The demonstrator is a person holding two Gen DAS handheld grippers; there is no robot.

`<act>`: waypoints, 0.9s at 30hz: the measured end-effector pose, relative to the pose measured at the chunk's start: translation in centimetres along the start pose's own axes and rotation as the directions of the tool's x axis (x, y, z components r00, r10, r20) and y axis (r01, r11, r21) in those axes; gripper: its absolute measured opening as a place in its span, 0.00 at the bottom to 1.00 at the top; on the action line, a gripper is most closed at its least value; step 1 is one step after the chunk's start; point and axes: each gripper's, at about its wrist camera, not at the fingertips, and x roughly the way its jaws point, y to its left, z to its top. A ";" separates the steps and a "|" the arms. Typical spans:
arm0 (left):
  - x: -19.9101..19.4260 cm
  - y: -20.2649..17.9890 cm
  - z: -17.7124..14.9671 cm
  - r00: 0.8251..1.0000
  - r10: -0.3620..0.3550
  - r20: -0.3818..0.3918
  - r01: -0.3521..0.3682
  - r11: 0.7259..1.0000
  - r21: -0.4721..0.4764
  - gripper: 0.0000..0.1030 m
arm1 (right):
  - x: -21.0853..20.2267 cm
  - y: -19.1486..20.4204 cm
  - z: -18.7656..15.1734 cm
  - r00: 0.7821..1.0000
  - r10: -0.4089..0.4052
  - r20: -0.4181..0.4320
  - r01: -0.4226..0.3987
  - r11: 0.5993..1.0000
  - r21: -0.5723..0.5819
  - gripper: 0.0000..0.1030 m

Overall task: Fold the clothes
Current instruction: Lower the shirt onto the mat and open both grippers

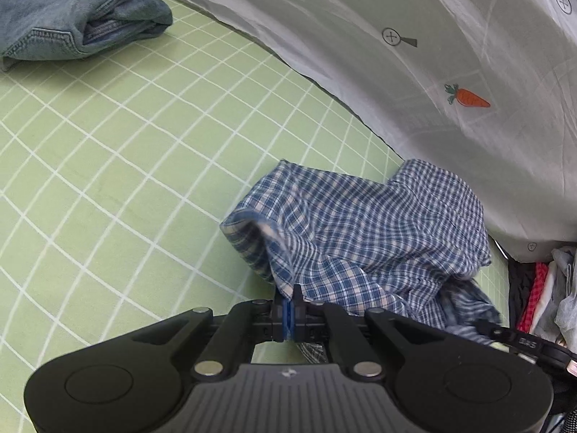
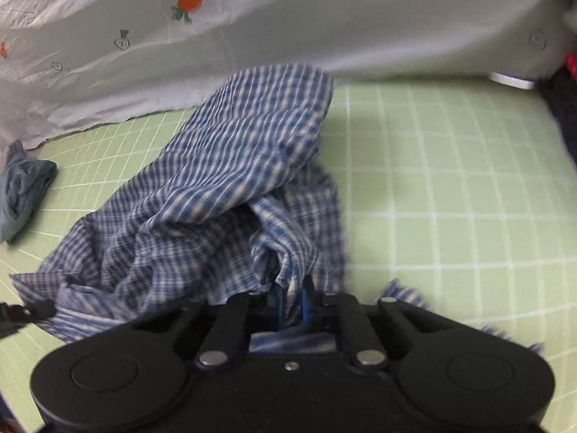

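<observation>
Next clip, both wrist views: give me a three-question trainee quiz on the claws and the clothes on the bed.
1. True or false: both the left claw and the right claw are shut on the plaid shirt.
2. Multiple choice: where do the jeans lie? A) under the plaid shirt B) apart from it on the green sheet, bunched up C) in the right claw
3. Fill in: the white cloth behind the shirt carries an orange ____ print.

Key: 1 true; 2 B; 3 carrot
</observation>
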 end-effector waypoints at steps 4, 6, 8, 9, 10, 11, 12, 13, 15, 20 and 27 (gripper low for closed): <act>-2.2 1.3 2.8 0.993 0.053 0.101 -0.055 0.998 0.018 0.02 | -4.2 -4.0 1.6 0.991 -0.079 0.111 0.073 0.996 0.060 0.04; -3.5 1.8 4.8 0.981 0.093 0.169 -0.100 0.995 0.031 0.01 | -6.7 -6.8 2.6 0.978 -0.120 0.172 0.096 0.985 0.143 0.04; -4.5 2.8 6.9 0.967 0.124 0.224 -0.134 0.991 0.031 0.01 | -9.2 -9.4 3.4 0.959 -0.166 0.230 0.116 0.969 0.217 0.04; -4.7 3.5 8.1 0.962 0.133 0.237 -0.142 0.990 0.019 0.01 | -10.5 -10.5 3.7 0.945 -0.190 0.265 0.122 0.960 0.250 0.04; -4.6 4.0 8.9 0.960 0.135 0.244 -0.140 0.990 0.004 0.02 | -11.4 -11.3 3.8 0.931 -0.216 0.294 0.131 0.951 0.281 0.04; -4.3 4.4 9.5 0.959 0.133 0.249 -0.135 0.991 -0.011 0.02 | -12.3 -12.0 3.9 0.916 -0.242 0.320 0.140 0.940 0.311 0.05; -4.0 4.8 10.1 0.958 0.131 0.255 -0.129 0.991 -0.027 0.02 | -12.5 -12.6 3.8 0.901 -0.277 0.335 0.160 0.928 0.338 0.05; -3.6 4.9 10.5 0.958 0.138 0.250 -0.133 0.990 -0.037 0.03 | -12.6 -13.0 3.6 0.884 -0.314 0.346 0.182 0.914 0.364 0.07; -2.5 4.6 10.7 0.961 0.171 0.219 -0.162 0.985 -0.058 0.06 | -11.8 -13.0 2.6 0.888 -0.328 0.322 0.199 0.906 0.373 0.22; -1.3 4.1 8.2 0.973 0.152 0.172 -0.142 0.987 -0.069 0.63 | -9.4 -12.1 -0.5 0.912 -0.319 0.256 0.204 0.897 0.391 0.63; -0.7 4.2 3.2 0.975 0.189 0.113 -0.185 0.982 -0.046 0.93 | -6.5 -8.5 -5.6 0.948 -0.228 0.220 0.136 0.920 0.368 0.78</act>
